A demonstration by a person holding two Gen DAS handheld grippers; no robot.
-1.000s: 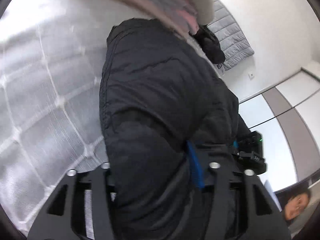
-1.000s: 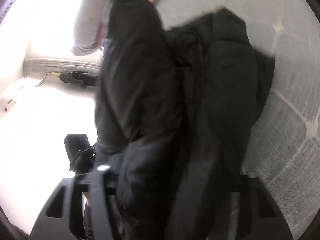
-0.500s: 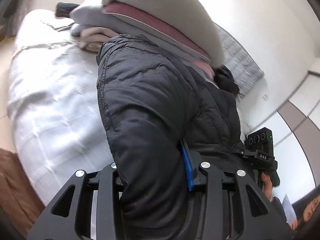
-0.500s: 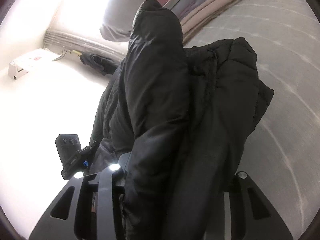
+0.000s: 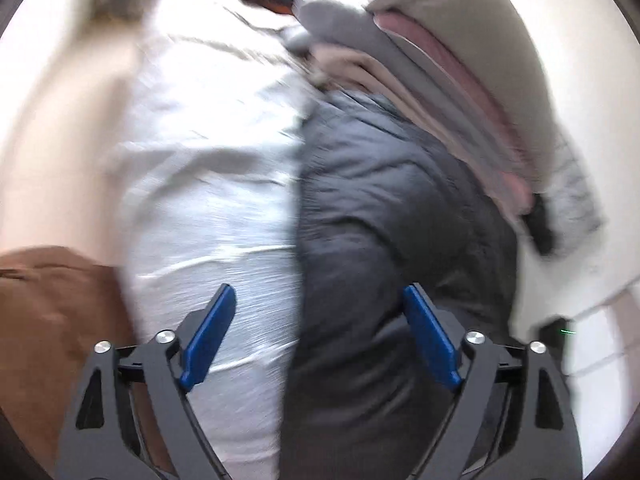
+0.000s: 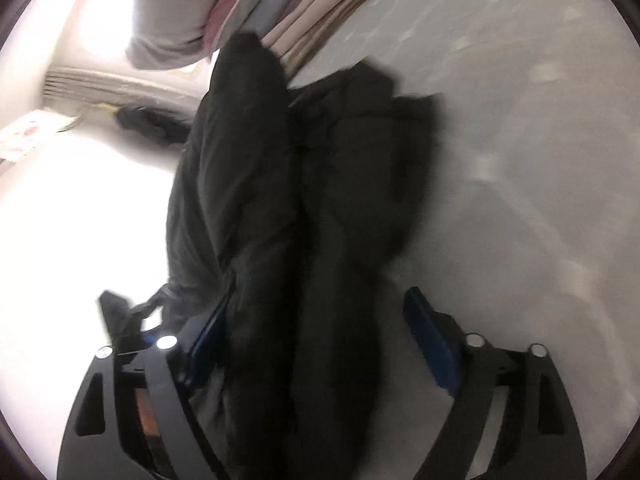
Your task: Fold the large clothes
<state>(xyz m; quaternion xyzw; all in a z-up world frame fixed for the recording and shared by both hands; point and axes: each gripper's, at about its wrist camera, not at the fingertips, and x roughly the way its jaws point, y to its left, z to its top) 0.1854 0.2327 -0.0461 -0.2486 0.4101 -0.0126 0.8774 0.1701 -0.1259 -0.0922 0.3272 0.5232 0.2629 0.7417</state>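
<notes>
A black puffer jacket (image 5: 384, 240) lies folded in a long bundle on the white quilted bed (image 5: 208, 184). It also shows in the right wrist view (image 6: 304, 208). My left gripper (image 5: 320, 340) is open, its blue pads (image 5: 208, 336) spread wide, with the jacket's near end between and below them. My right gripper (image 6: 316, 344) is open too, its jaws standing either side of the jacket's near end, and the left pad is partly hidden by the cloth. Both views are blurred by motion.
A stack of folded clothes (image 5: 452, 64) under a grey pillow lies just beyond the jacket; it also shows in the right wrist view (image 6: 288, 4). A brown cloth (image 5: 52, 320) sits at the bed's left edge. A dark item (image 6: 148, 120) lies on the floor by the wall.
Both grippers have opened and let go of the jacket, which now rests on the bed. Both have drawn back a little from it.
</notes>
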